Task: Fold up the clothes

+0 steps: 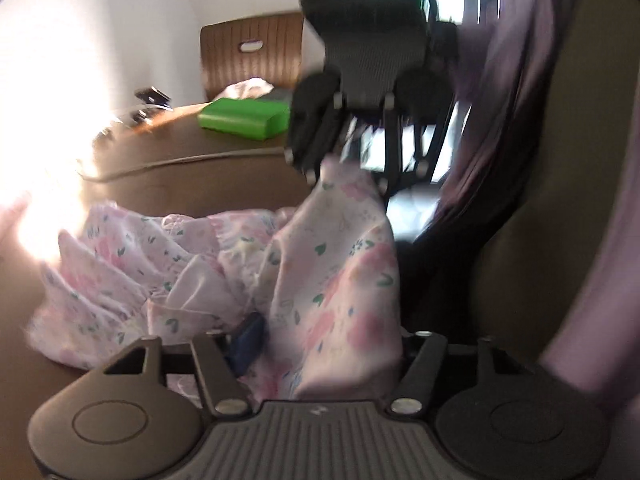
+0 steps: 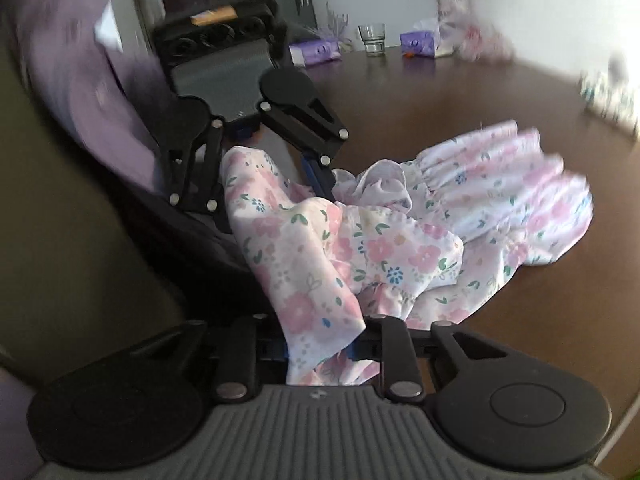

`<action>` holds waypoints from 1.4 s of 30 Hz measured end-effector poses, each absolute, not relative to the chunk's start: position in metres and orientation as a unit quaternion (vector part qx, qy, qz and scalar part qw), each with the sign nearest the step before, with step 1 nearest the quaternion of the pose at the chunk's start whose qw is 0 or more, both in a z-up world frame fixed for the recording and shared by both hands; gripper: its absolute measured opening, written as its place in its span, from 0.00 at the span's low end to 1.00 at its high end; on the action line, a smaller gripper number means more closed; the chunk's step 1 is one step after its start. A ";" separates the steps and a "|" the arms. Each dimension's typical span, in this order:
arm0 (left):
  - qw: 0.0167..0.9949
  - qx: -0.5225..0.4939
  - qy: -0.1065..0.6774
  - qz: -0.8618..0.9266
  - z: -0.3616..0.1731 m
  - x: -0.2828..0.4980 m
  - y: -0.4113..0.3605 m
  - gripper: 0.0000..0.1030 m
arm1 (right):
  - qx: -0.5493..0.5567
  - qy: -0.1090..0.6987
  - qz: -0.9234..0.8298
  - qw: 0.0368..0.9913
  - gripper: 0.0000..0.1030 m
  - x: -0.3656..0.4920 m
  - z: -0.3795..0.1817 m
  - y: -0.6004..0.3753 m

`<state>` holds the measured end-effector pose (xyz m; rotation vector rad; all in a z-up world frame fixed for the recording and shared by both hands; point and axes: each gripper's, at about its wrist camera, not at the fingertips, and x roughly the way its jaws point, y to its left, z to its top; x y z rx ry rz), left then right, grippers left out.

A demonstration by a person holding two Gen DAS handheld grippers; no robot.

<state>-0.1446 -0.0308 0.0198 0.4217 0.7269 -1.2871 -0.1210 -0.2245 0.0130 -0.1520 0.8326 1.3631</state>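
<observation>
A pink floral garment (image 1: 332, 280) lies crumpled on the brown table (image 1: 180, 176), with one edge lifted off the surface. In the left wrist view my left gripper (image 1: 304, 344) is shut on the near part of that edge; cloth hides most of its fingers. The right gripper (image 1: 344, 160) faces it from above and pinches the raised corner. In the right wrist view the garment (image 2: 480, 200) trails right across the table (image 2: 440, 96). My right gripper (image 2: 320, 344) is shut on a fold, and the left gripper (image 2: 260, 160) grips the cloth opposite.
A green box (image 1: 244, 118) and a wooden chair (image 1: 252, 52) stand beyond the table. A glass (image 2: 372, 39), purple tissue packs (image 2: 418, 44) and a flower vase (image 2: 448, 4) line the far edge. A person's purple clothing (image 2: 80, 80) is close behind the grippers.
</observation>
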 end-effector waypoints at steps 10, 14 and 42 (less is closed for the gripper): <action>0.676 -0.220 0.438 -0.549 -0.005 -0.060 0.036 0.44 | 0.204 0.403 0.528 0.719 0.68 -0.073 -0.003 -0.286; 0.669 -0.282 0.453 -0.517 -0.020 -0.060 0.039 0.31 | 0.143 0.327 0.495 0.792 0.81 -0.098 0.001 -0.289; 0.816 -0.182 0.393 -0.383 0.001 -0.080 0.031 0.35 | 0.284 0.540 0.429 0.667 0.35 -0.039 -0.009 -0.223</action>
